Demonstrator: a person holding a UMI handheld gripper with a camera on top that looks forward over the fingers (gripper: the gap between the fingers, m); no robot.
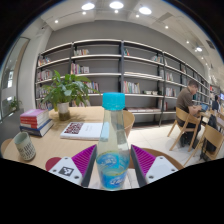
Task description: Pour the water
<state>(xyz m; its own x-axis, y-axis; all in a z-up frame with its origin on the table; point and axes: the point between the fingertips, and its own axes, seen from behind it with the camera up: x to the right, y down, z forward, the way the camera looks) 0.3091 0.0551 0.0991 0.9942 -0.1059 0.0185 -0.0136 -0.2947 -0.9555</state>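
A clear plastic water bottle (113, 150) with a light blue cap and a blue label stands upright between my fingers. My gripper (114, 158) is shut on the bottle, with the magenta pads (80, 160) pressing its sides at label height. The bottle's base is hidden below the fingers. A small cup (24, 147) stands on the wooden table (60, 145), to the left of the left finger.
A potted plant (65, 92), a stack of books (35, 122) and an open book (85, 128) lie on the table beyond the bottle. Bookshelves (120, 65) line the back wall. A person (187, 100) sits among wooden chairs (186, 125) at the right.
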